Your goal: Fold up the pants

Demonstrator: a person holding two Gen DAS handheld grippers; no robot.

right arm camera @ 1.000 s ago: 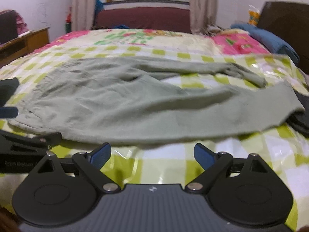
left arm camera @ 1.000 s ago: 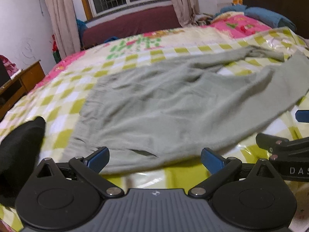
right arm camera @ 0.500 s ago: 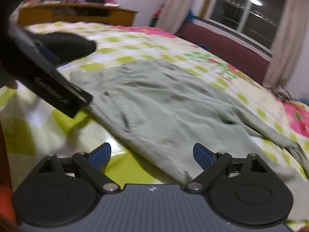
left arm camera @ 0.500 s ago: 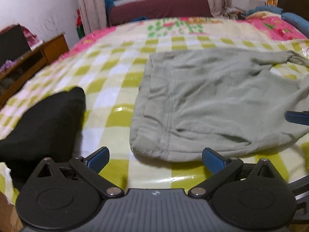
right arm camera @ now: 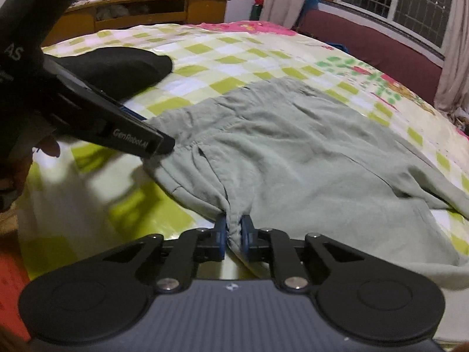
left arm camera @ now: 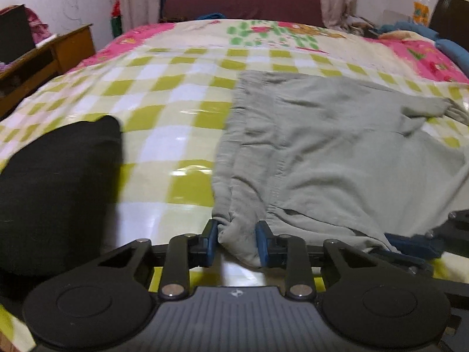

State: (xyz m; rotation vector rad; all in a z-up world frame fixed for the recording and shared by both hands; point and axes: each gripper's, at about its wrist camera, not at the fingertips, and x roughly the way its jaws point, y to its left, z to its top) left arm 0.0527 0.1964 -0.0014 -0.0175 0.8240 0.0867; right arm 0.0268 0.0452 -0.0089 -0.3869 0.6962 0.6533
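Grey-green pants (left arm camera: 337,152) lie spread on the checked bedcover (left arm camera: 176,102), waistband at the near left, legs running off to the right. My left gripper (left arm camera: 236,242) is closing, and its blue pads pinch a bunched corner of the waistband. In the right wrist view the pants (right arm camera: 293,152) fill the middle. My right gripper (right arm camera: 234,237) is also closing, with a gathered fold of the near edge squeezed between its pads. The left gripper (right arm camera: 126,138) reaches in from the left there, touching the waistband. The right gripper (left arm camera: 410,243) shows at the lower right of the left wrist view.
A black garment (left arm camera: 58,193) lies on the bed left of the pants, also visible as the black garment (right arm camera: 117,64) behind the left gripper. A wooden desk (right arm camera: 146,8) stands beyond the bed's left side. A maroon bench (left arm camera: 243,3) sits under the window.
Both grippers came in toward the waistband end of the pants and went from wide open to pinching the cloth. The right wrist view rolled.
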